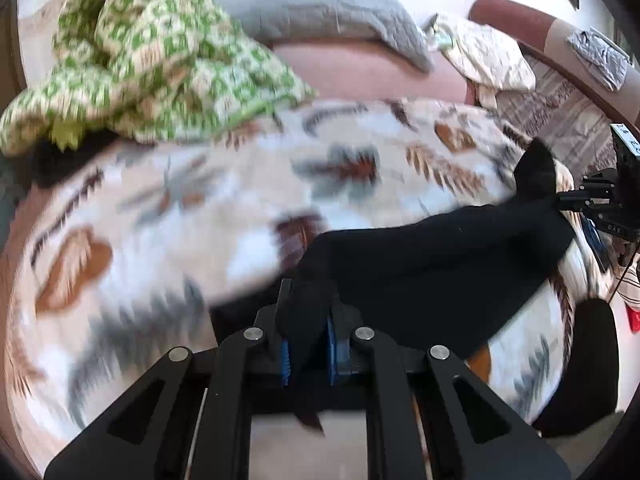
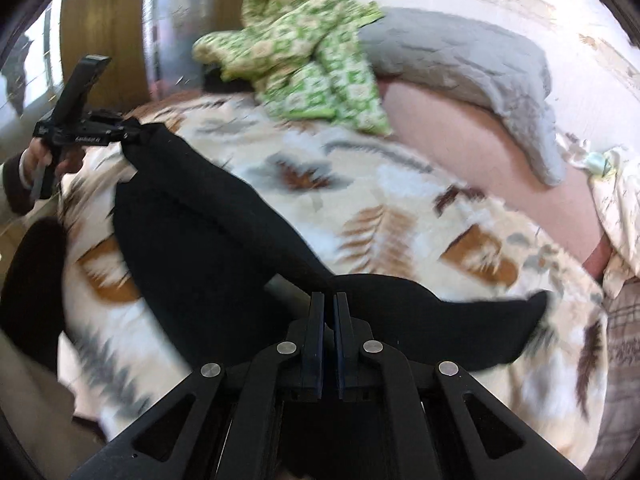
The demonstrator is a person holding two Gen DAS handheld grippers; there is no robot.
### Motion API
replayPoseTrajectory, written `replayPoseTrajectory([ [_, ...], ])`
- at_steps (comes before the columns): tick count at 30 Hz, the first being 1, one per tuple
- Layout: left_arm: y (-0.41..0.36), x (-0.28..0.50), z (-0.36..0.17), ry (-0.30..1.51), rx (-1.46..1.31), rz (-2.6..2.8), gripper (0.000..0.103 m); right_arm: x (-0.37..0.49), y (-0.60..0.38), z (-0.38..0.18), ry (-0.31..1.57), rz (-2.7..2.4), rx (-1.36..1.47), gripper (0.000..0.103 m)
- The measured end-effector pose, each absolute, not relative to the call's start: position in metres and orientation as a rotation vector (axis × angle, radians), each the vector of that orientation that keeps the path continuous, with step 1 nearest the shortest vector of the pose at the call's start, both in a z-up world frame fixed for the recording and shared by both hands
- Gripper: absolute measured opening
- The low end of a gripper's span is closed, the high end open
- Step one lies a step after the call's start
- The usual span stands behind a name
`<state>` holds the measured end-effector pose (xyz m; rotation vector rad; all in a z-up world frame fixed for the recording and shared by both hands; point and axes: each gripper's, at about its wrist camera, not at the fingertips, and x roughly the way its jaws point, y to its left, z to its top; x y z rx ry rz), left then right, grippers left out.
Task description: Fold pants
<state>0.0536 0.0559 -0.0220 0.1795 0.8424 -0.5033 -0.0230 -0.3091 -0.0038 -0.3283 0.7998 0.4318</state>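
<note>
The black pants [image 1: 432,256] hang stretched between both grippers above a patterned blanket [image 1: 168,216] on a bed. My left gripper [image 1: 308,300] is shut on one end of the pants, with black cloth bunched between its blue pads. My right gripper [image 2: 329,304] is shut on the other end of the pants [image 2: 208,224]. In the left wrist view the right gripper [image 1: 560,200] shows at the far right, clamped on the cloth. In the right wrist view the left gripper [image 2: 128,136] shows at the upper left, held by a hand.
A green-and-cream patterned cloth [image 1: 152,48] lies crumpled at the head of the bed next to a grey pillow [image 1: 320,4]. A cream pillow [image 1: 488,52] lies at the right. A black rounded object [image 1: 592,360] stands beside the bed. The blanket [image 2: 400,208] covers most of the bed.
</note>
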Motion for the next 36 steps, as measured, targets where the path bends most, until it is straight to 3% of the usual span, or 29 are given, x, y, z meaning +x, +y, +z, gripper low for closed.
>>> replayPoseTrajectory([
  [4, 0.068, 0.035, -0.043, 0.913, 0.119, -0.483, 0.016, -0.054, -0.297, -0.032, 0.904, 0.481, -0.366, 0.0],
  [6, 0.077, 0.031, -0.051, 0.942, 0.072, -0.444, 0.035, -0.059, -0.294, -0.045, 0.949, 0.473, -0.379, 0.0],
  [7, 0.083, 0.031, -0.054, 0.957, 0.034, -0.431, 0.049, -0.061, -0.293, -0.05, 0.953, 0.457, -0.39, 0.0],
  [10, 0.104, 0.027, -0.049, 0.96, -0.094, -0.422, 0.054, -0.055, -0.291, -0.059, 1.056, 0.467, -0.36, 0.003],
  [11, 0.111, 0.025, -0.044, 0.95, -0.123, -0.423, 0.061, -0.058, -0.288, -0.057, 1.06, 0.476, -0.363, 0.004],
  [13, 0.12, 0.022, -0.037, 0.924, -0.137, -0.406, 0.075, -0.064, -0.28, -0.045, 1.021, 0.537, -0.36, 0.017],
  [14, 0.123, 0.022, -0.033, 0.909, -0.145, -0.397, 0.077, -0.066, -0.276, -0.041, 1.006, 0.55, -0.358, 0.035],
  [15, 0.126, 0.023, -0.03, 0.9, -0.156, -0.395, 0.077, -0.064, -0.269, -0.032, 0.967, 0.556, -0.352, 0.051],
  [16, 0.128, 0.027, -0.029, 0.905, -0.17, -0.397, 0.077, -0.059, -0.266, -0.027, 0.932, 0.556, -0.34, 0.055],
  [23, 0.127, 0.036, -0.04, 0.978, -0.202, -0.398, 0.077, -0.013, -0.231, -0.013, 0.848, 0.579, -0.162, 0.057],
  [31, 0.126, 0.044, -0.06, 1.093, -0.254, -0.404, 0.077, -0.007, -0.15, -0.024, 0.801, 0.732, -0.194, 0.057],
  [36, 0.13, 0.04, -0.057, 1.088, -0.242, -0.385, 0.077, -0.016, -0.1, -0.019, 0.7, 0.816, -0.3, 0.082],
])
